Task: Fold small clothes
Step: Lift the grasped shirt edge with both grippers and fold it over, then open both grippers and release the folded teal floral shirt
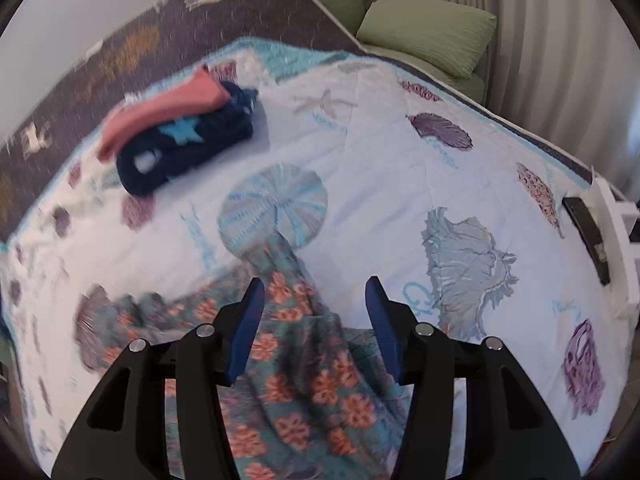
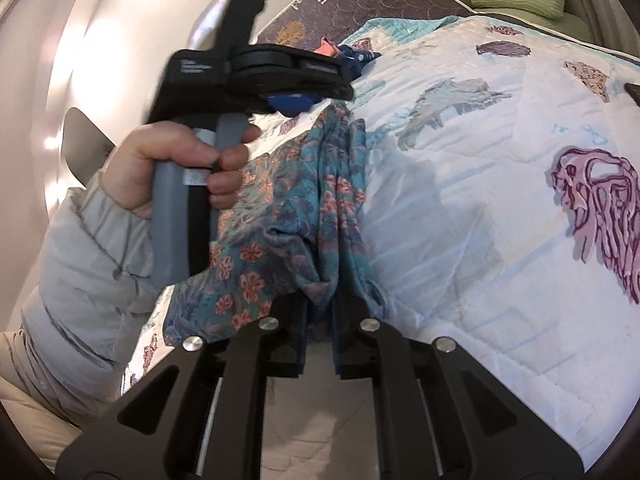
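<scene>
The floral garment (image 1: 304, 364) is lying on the bed's quilt (image 1: 380, 152), stretched into a long rope-like band that is running away from the right gripper (image 2: 320, 312) toward the left gripper (image 1: 314, 308). That long axis is what the coming move appears to turn on: the right fingers are clamped together on one bunched end of the cloth, lifting it slightly off the quilt, while the left fingers (image 1: 250, 320) are standing wide apart just above the other stretch of the same band, holding nothing. In the left wrist view the fabric is passing straight between and beneath the open blue pads, its tip reaching ahead toward a round shell print. So the left hand (image 2: 188, 168) is the nearer one to the free end, and closing there would probably let the piece be pulled taut and spread.

The garment is thin and limp, teal with orange blossoms, gathering into deep soft folds. The quilt is pale, stitched and lightly puffed, printed with purple and blue seashells.

Well apart, toward the far edge, a pink folded garment (image 1: 160, 108) is resting on a navy star-patterned garment (image 1: 184, 148), beside a dark deer-print blanket (image 1: 132, 48). Green cushions (image 1: 428, 32) are sitting beyond the bed.
</scene>
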